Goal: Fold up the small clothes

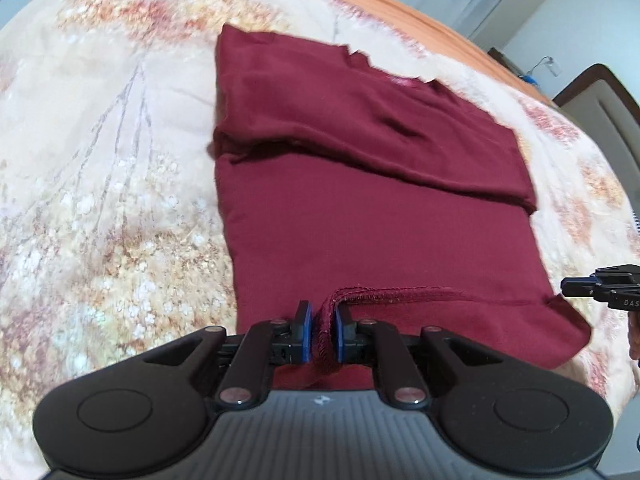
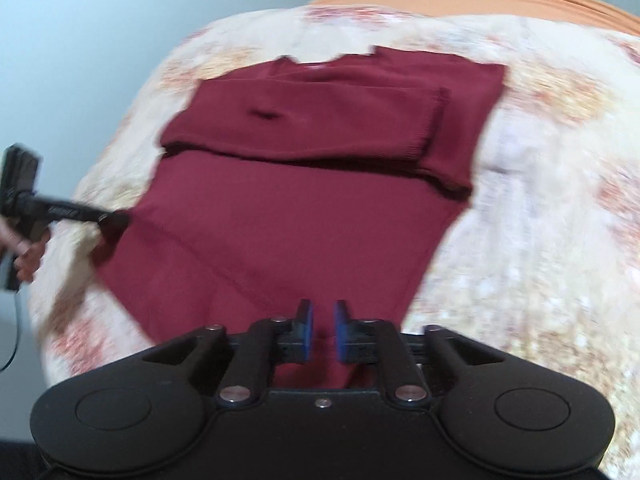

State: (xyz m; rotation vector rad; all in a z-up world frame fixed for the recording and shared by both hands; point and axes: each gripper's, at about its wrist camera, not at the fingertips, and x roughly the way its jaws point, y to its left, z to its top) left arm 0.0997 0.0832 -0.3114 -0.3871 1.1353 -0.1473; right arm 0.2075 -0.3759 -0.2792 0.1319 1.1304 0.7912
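We are working on a dark red shirt that is lying flat on a flowered bedspread, its sleeves already folded in across the chest. Our left gripper is clamped on the bottom hem, which is bunching up between the blue pads. Our right gripper is sitting over the near edge of the shirt with its jaws nearly together; red cloth is showing in the narrow gap, but with this blur we cannot tell whether the pads are actually pinching it.

We are judging this to be the start of the bottom-to-top fold. To do it well, we should be making sure the right side is gripping the hem as firmly as the left, at a matching spot near the other corner, so the edge is lifting evenly. Then we should be carrying both corners together toward the collar, keeping the hem taut between the two tools so no slack is creasing the middle, and laying it down square with the shoulders before letting go.
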